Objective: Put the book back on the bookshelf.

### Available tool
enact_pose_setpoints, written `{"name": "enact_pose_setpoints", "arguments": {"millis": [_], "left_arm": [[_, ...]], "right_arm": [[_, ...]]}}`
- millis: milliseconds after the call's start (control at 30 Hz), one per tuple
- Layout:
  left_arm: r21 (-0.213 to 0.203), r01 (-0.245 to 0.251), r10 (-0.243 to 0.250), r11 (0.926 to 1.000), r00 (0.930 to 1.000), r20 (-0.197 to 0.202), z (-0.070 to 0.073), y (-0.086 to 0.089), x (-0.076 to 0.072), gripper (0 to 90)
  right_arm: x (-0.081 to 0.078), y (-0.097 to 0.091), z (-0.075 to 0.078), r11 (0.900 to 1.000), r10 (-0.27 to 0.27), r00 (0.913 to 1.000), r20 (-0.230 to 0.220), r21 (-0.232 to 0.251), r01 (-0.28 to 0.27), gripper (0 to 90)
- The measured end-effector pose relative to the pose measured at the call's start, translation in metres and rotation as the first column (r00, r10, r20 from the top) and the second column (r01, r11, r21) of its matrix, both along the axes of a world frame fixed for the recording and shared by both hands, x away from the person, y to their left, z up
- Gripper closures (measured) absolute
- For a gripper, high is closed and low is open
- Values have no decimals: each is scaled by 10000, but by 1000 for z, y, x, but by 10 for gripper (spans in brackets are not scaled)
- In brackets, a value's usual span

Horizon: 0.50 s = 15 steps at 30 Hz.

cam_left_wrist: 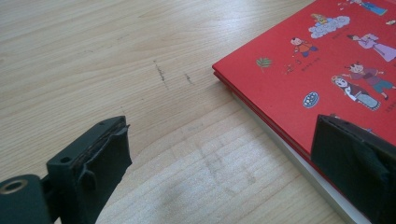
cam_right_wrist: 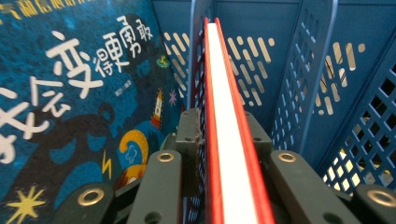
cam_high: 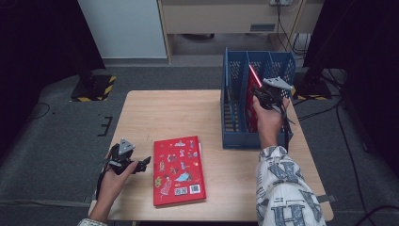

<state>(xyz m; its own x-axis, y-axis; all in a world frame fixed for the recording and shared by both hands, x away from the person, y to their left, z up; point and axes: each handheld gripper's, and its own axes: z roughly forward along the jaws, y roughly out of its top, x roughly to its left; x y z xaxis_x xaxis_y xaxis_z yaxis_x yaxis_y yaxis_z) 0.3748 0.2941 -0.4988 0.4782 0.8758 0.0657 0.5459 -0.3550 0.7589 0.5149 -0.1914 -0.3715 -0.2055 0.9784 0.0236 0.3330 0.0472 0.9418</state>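
A: Starting at the left: the left tool (cam_high: 141,165) rests on the surface (cam_high: 155,113), jaws spread wide and empty. In the left gripper view the flat red book (cam_left_wrist: 322,70) lies just off its right jaw, with that jaw overlapping the book's near edge; I cannot tell if it touches.

B: And its long axis?

A: It runs from the near edge of the surface toward the far side, cover up, spine side toward the left tool. So the left hand (cam_high: 113,181) is plainly the nearer one for that book.

B: Over on the right?

A: The right tool (cam_high: 259,95) sits over the blue rack (cam_high: 240,139), with an upright red book (cam_right_wrist: 229,130) standing on edge between its jaws in the middle slot. The jaws hug both covers, though I judge the grip is loosening rather than firm. A blue book (cam_right_wrist: 70,93) leans in the slot beside it.

B: Room to work?

A: Bare wood between book and rack; grey carpet and dark stands around.
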Motion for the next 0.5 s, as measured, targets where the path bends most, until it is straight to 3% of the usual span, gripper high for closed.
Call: {"name": "enact_pose_setpoints", "arguments": {"millis": [167,500], "left_arm": [[38,21,-21,10000,10000,-25,0,-1,0,40],[8,30,-30,10000,10000,-50,-1,-1,0,40]], "right_arm": [[-3,0,7,9999,70,10000,-57,-71,-70,724],[-3,0,11,9997,-172,9992,-352,-201,165,794]]}}
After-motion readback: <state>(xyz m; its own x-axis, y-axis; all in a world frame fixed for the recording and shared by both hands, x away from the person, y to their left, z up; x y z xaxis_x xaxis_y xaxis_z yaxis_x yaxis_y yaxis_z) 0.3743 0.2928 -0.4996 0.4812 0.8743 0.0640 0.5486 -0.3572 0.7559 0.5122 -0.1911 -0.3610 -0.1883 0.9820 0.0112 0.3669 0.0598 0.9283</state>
